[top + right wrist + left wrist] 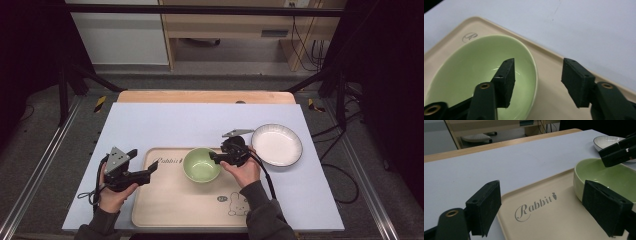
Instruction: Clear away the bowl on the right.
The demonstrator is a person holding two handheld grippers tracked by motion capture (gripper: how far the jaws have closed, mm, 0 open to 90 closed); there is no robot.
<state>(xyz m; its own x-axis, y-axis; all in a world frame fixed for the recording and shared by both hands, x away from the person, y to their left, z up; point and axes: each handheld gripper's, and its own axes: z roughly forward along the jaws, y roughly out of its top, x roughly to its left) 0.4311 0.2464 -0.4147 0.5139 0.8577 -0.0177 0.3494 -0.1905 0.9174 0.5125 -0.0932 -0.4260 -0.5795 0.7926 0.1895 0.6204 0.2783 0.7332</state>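
Reaching in from the near edge of the table (150, 120), the person's two forearms each carry one hand-held gripper. The right hand (243, 170) is angled inward, so the right hand-held gripper (214, 157) points left across the rim of the green bowl (201, 164); in the right gripper view its jaws stand apart and straddle that rim, one pad inside the bowl and the other outside above the tray, and whether either pad touches the rim cannot be told. The left hand (114, 192) rests lower at the left, its left hand-held gripper (151, 169) aimed right at the tray's left edge, jaws spread wide with nothing between them; in the left gripper view one pad hangs over the pale blue table cover and the other over the tray beside the bowl. There is one beige tray (170, 205), printed "Rabbit" near its far left corner and with a small rabbit drawing near its near right corner. One green bowl sits upright and empty on the tray's far half. One white plate (276, 145) with a dark rim lies on the table cover just right of the tray, apart from the bowl.
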